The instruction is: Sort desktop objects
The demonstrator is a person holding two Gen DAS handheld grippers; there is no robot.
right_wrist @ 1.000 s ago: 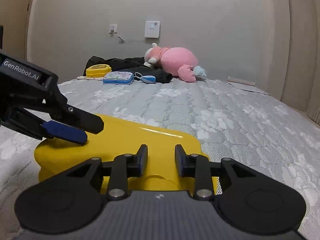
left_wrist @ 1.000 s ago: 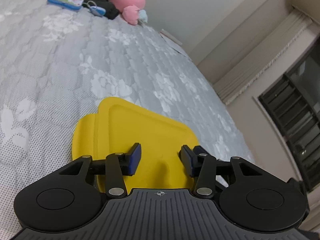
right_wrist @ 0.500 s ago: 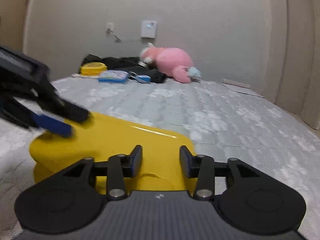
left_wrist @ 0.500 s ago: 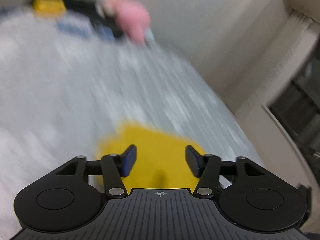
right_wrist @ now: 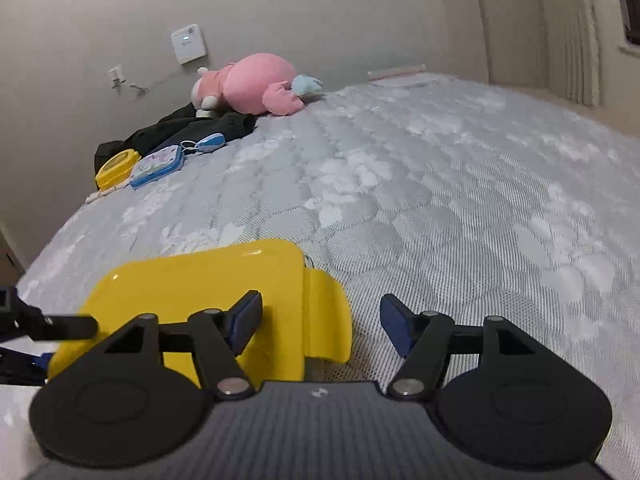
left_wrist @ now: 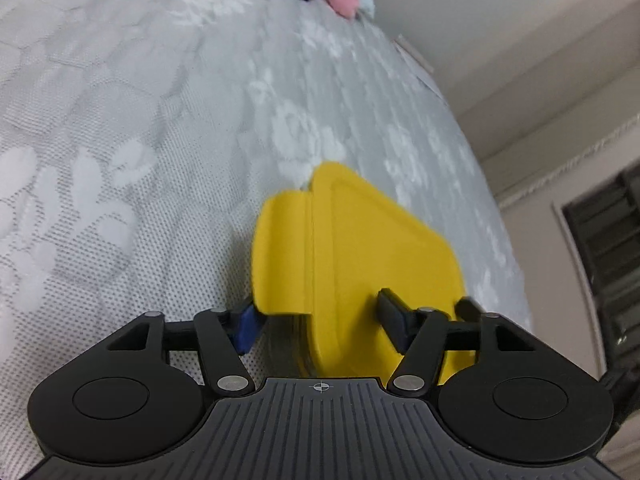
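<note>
A yellow lidded box (left_wrist: 360, 256) lies on the grey flowered mattress (left_wrist: 120, 160). It has a latch flap (left_wrist: 280, 256) at each end. My left gripper (left_wrist: 320, 324) straddles one flap: one blue pad sits at the flap's outer corner, the other over the lid. Its jaws are closing and show no firm press. In the right wrist view the same box (right_wrist: 200, 280) is at lower left. My right gripper (right_wrist: 320, 324) straddles the opposite flap (right_wrist: 328, 308), and its jaws are opening without touching it. My left gripper (right_wrist: 52, 340) shows at the box's far end.
Against the far wall lie a pink plush toy (right_wrist: 252, 84), black clothing (right_wrist: 192, 128), a small yellow container (right_wrist: 116, 166), a blue-edged case (right_wrist: 158, 166) and a blue fob (right_wrist: 210, 142). Curtains (right_wrist: 572, 32) hang to the right. A paper sheet (right_wrist: 396, 72) lies at the far edge.
Both grippers moved from over the lid's middle out to its two end flaps, and both jaws stand wider. The right gripper has rolled, which tilts its view.
</note>
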